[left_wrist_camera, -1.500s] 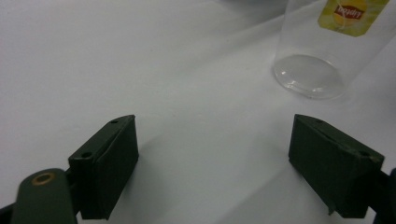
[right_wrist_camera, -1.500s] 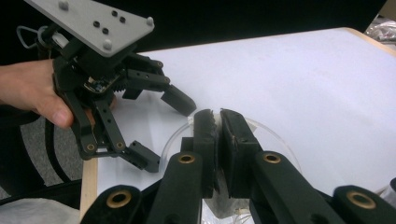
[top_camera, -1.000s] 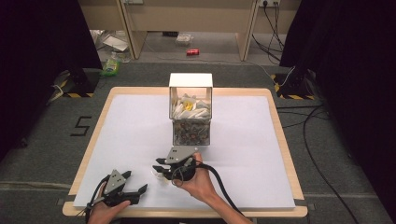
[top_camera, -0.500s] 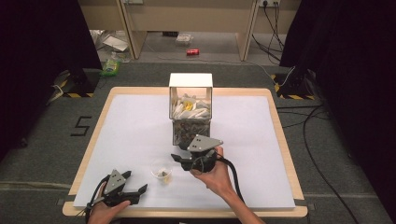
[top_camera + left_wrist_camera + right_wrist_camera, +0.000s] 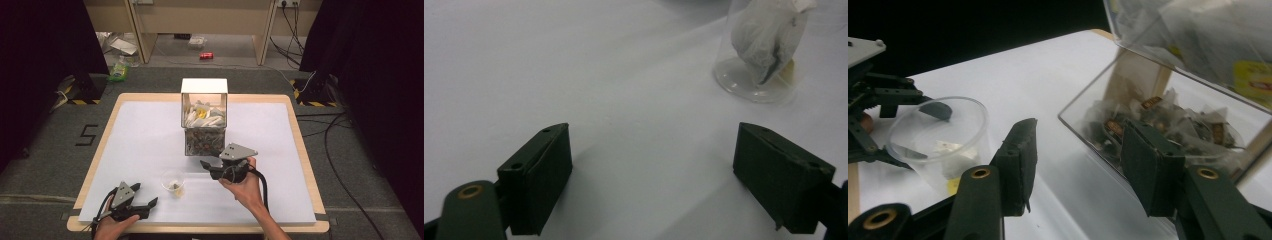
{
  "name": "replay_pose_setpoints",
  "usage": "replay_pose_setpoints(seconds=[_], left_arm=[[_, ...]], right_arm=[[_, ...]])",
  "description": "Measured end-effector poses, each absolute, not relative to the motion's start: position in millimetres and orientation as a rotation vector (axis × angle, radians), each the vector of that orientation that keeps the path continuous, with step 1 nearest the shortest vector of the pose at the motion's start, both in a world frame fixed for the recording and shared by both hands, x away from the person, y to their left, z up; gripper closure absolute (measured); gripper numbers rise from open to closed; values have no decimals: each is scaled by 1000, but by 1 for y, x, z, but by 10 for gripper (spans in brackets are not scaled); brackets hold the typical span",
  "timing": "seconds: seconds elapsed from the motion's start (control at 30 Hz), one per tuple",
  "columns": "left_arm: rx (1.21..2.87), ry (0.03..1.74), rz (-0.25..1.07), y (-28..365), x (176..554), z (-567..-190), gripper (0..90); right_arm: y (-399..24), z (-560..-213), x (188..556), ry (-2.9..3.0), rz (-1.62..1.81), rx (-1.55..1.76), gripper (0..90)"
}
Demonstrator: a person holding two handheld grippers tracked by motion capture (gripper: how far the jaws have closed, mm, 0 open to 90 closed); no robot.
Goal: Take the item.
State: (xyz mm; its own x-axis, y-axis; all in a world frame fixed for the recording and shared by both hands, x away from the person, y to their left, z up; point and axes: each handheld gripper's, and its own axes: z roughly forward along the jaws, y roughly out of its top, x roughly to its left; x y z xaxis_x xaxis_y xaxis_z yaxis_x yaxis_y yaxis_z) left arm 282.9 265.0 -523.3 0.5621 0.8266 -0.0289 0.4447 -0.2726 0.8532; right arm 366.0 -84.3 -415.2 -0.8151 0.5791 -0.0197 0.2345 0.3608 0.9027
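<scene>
The right tongs have just spread, empty, leaving the tea bag in the cup and moving to the box, perhaps for another. Left tongs rest spread.

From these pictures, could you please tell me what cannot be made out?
- Bag in the cup: top cut by the left gripper view's edge.
- Dispenser: packet labels too small in the high view, blurred in the right gripper view.
- Floor litter: too small in the high view.
</scene>
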Motion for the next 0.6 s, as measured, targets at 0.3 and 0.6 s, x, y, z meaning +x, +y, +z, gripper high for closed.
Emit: replay_pose_setpoints(seconds=[0.3, 0.6], left_arm=[[1911, 1028, 542, 265, 283, -523, 151], [1909, 1029, 541, 265, 283, -523, 151]], right_arm=[[-108, -422, 370, 2244, 1419, 800, 469], [-129, -430, 374, 2210, 1391, 875, 455]])
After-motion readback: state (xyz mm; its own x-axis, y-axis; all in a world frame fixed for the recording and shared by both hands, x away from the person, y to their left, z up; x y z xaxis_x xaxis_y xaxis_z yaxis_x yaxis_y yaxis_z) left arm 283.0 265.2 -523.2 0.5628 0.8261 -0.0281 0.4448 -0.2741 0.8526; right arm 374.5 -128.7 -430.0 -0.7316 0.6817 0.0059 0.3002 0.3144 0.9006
